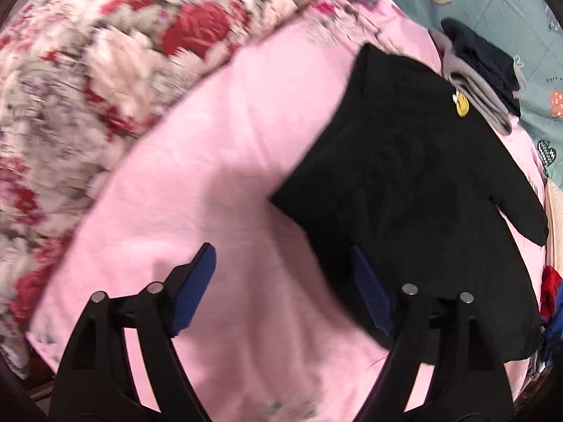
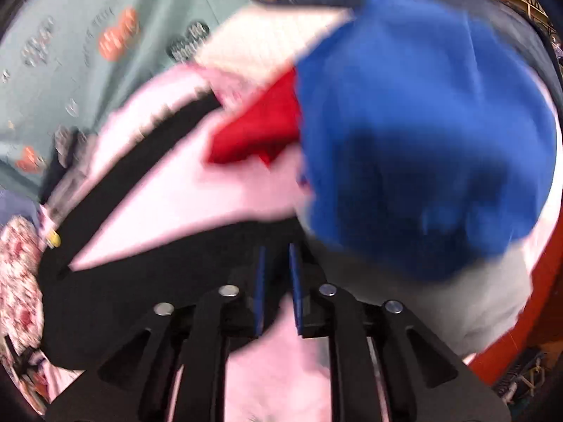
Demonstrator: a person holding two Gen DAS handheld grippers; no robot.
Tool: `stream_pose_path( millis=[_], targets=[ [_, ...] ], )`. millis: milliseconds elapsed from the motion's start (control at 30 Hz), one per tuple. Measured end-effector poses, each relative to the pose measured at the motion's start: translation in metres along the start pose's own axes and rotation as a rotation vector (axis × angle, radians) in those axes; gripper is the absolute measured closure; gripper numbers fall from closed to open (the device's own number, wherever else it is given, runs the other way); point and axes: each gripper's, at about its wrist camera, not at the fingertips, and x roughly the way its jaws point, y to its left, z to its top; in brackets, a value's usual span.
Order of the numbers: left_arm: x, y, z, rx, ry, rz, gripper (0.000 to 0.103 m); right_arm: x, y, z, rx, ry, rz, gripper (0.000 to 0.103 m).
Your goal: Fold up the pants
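Note:
Black pants [image 1: 415, 190] lie spread on a pink sheet [image 1: 218, 161], with a small yellow smiley tag [image 1: 461, 104] near their far edge. My left gripper [image 1: 281, 263] is open, its right blue pad over the pants' near edge, holding nothing. In the right wrist view the black pants [image 2: 140, 281] run from lower left up toward the middle. My right gripper [image 2: 278, 256] has its blue pads nearly together, and black cloth lies between them at the pants' edge. The view is blurred by motion.
A floral quilt [image 1: 105, 81] is bunched at the left. Folded grey and dark clothes [image 1: 482, 70] are stacked beyond the pants on a teal sheet [image 1: 492, 7]. A blue garment [image 2: 422, 133] and a red one [image 2: 260, 126] are piled at the right.

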Motion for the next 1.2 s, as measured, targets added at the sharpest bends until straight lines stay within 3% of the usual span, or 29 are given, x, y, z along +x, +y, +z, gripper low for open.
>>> stream_pose_path(
  millis=[67,133,233,333,467,567,733,900,1100,1167,1200],
  targets=[
    [-0.016,0.005,0.008,0.0,-0.047,0.042,0.018,-0.006,0.042,0.024,-0.155,-0.072,0.023,0.06],
    [-0.036,0.003,0.025,0.005,-0.105,0.05,0.015,-0.003,0.092,0.044,-0.307,-0.103,0.074,0.049],
    [-0.05,-0.009,0.054,0.03,-0.16,-0.016,0.007,0.033,0.198,0.065,-0.607,-0.067,0.215,0.048],
    [-0.044,-0.026,0.083,0.067,-0.174,-0.041,0.006,0.079,0.271,0.071,-0.728,-0.004,0.272,0.043],
    [-0.008,-0.057,0.118,0.14,-0.123,-0.085,0.006,0.156,0.368,0.06,-0.885,0.097,0.376,0.043],
    [0.024,-0.078,0.136,0.197,-0.106,-0.145,0.006,0.198,0.416,0.047,-1.011,0.115,0.387,0.043],
    [0.068,-0.083,0.162,0.199,-0.122,-0.212,0.006,0.258,0.454,0.03,-1.084,0.217,0.404,0.043],
    [0.093,-0.086,0.181,0.212,-0.096,-0.28,0.006,0.293,0.484,0.032,-1.124,0.246,0.456,0.045],
    [0.104,-0.089,0.186,0.225,-0.071,-0.358,0.006,0.322,0.502,0.03,-1.167,0.333,0.448,0.065],
    [0.11,-0.091,0.185,0.242,-0.058,-0.356,0.006,0.317,0.502,0.026,-1.22,0.35,0.451,0.093],
    [0.113,-0.092,0.186,0.246,-0.053,-0.35,0.006,0.314,0.5,0.026,-1.237,0.342,0.441,0.099]
  ],
)
